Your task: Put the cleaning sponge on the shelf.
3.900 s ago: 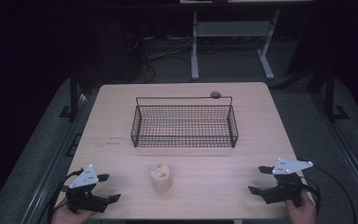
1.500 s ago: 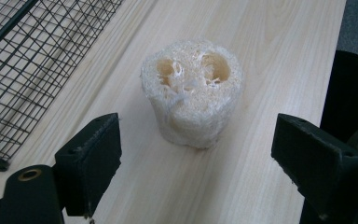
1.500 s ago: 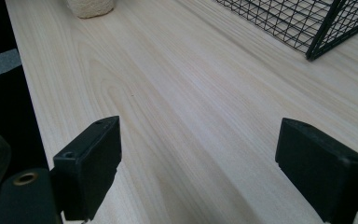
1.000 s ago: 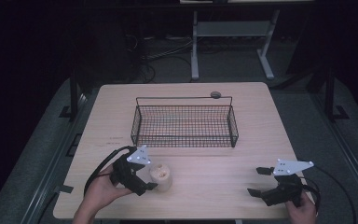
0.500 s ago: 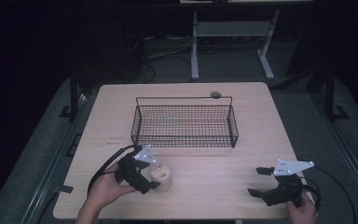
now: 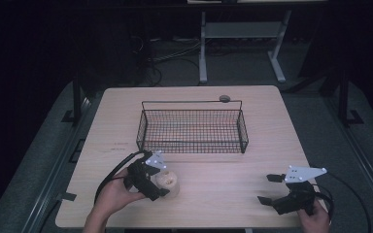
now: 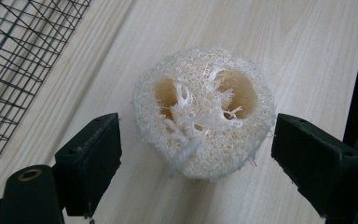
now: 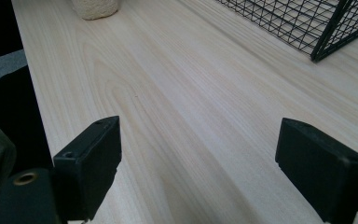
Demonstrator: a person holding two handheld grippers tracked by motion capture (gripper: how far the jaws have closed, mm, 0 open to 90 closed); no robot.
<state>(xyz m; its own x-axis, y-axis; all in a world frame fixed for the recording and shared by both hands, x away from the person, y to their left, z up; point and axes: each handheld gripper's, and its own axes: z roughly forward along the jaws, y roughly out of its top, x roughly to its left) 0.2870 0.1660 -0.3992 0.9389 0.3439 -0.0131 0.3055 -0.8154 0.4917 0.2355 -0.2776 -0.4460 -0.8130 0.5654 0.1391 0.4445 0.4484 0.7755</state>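
Our left gripper (image 6: 161, 182) straddles the loofah piece (image 7: 204, 112), jaws spread wide with a small gap either side, squared up for a pinch across its round body. The loofah stands on the table (image 6: 213, 204) near the front edge, just near of the wire basket (image 6: 192, 127). Open tabletop lies between loofah and basket wall. Our right gripper (image 6: 277, 191) rests apart at the near right, jaws spread, holding nothing.

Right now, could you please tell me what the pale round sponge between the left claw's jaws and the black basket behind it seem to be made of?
Pale round sponge: probably dried loofah, a matt, coarse web of fibres with open hollows. Black basket: thin wire mesh, apparently dark-coated metal.
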